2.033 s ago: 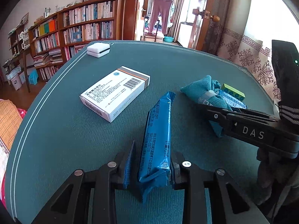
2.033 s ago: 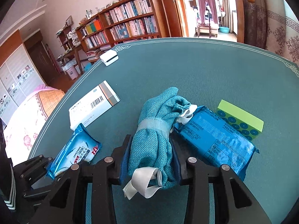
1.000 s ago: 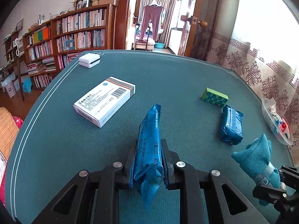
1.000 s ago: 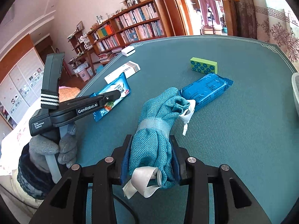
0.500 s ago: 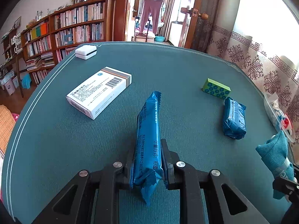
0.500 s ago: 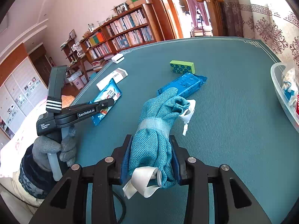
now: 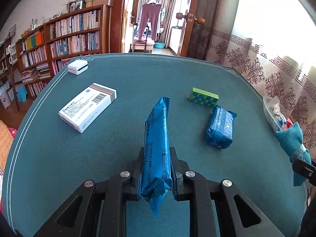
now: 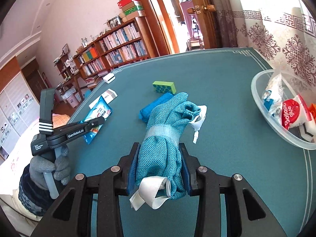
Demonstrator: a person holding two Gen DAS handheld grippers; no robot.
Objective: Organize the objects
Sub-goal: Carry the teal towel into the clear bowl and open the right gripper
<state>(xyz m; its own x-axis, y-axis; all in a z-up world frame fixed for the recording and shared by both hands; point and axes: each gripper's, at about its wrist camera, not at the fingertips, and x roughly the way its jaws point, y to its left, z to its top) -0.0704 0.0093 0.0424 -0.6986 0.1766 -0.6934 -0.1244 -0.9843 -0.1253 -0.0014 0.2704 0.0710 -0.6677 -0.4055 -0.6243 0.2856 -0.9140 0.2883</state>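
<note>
Left wrist view: left gripper (image 7: 157, 169) clamped on a long blue foil snack packet (image 7: 158, 138), held edge-up above the teal felt table (image 7: 59, 158) with white border lines. On the felt, to the left, a white cardboard medicine box (image 7: 87, 106) with a barcode; farther back near the rim, a small white plastic case (image 7: 77, 66). To the right, a lime-green block with blue dots (image 7: 203, 98), just behind a squat blue wrapped packet (image 7: 220, 129). At the right edge, a clear plastic bowl (image 7: 270, 108), partly seen. Behind the table, wooden bookshelves (image 7: 65, 37) full of books, an open doorway, patterned curtains (image 7: 266, 65).

Right wrist view: right gripper (image 8: 160, 169) closed around a rolled teal woven cloth pouch with white ribbon (image 8: 165, 136), lifted over the felt. Clear plastic bowl (image 8: 256, 98) at right, holding small sachets. Left gripper (image 8: 99, 120) seen from the side, gripped by a grey-gloved hand (image 8: 49, 167), snack packet (image 8: 96, 118) between its fingers. Green block (image 8: 164, 86), blue wrapped packet (image 8: 156, 106), medicine box (image 8: 104, 97) and white case (image 8: 109, 77) farther back.
</note>
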